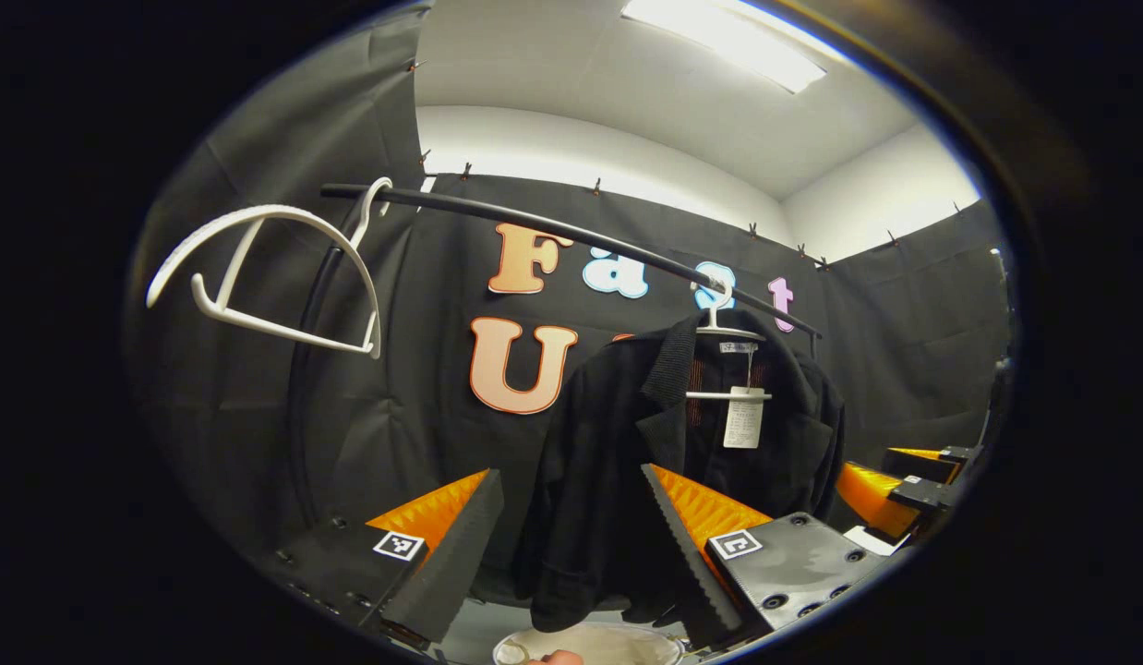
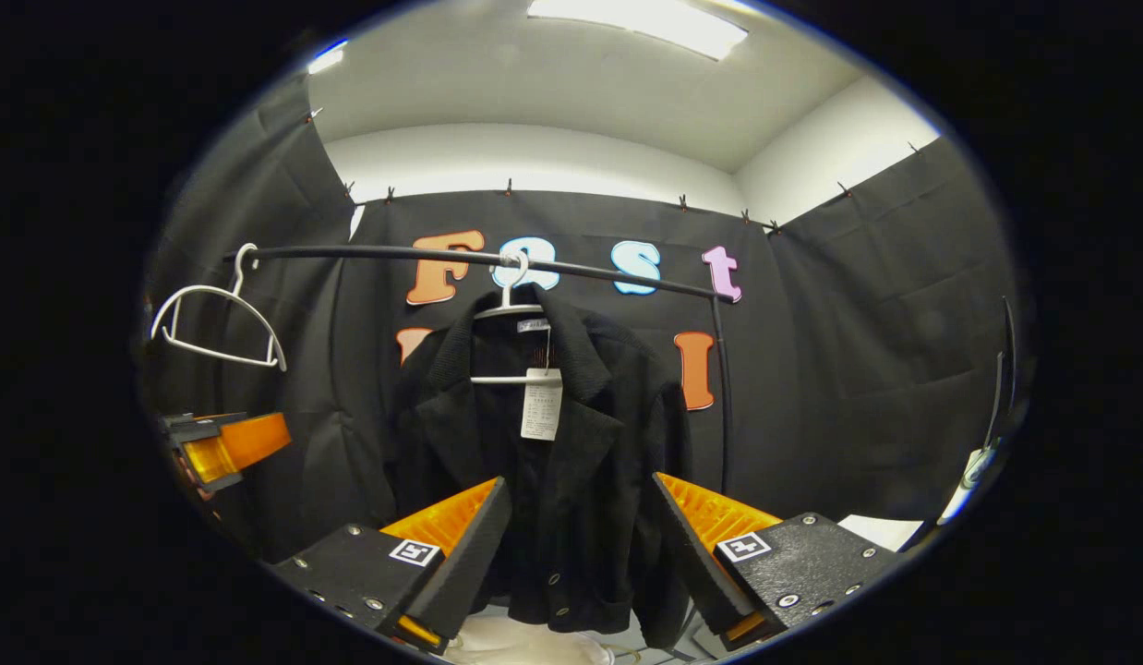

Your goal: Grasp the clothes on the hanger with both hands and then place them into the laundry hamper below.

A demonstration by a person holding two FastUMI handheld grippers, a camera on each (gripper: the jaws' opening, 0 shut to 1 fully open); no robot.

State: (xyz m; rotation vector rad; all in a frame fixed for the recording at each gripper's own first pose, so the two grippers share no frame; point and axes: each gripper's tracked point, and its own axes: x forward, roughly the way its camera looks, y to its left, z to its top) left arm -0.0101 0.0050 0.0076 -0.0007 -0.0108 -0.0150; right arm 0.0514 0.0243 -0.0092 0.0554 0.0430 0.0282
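While both claws gape, jacket (image 2: 544, 462) hangs on hanger (image 2: 509, 309).

black rail (image 2: 461, 258) carries 2 white hangers, 1 apparently bare (image 2: 216, 328).

Both gripper views look slightly upward, from nearby, at the black jacket (image 1: 682, 462) (image 2: 544, 480) on the rail (image 1: 571, 231) (image 2: 479, 260); the left gripper view sits left, the right gripper view nearly head-on.

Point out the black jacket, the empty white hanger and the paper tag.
black jacket (image 2: 571, 480): right gripper view, front panel.
empty white hanger (image 1: 267, 277): left gripper view, a strut inside its frame.
paper tag (image 2: 541, 411): right gripper view, tag's middle.
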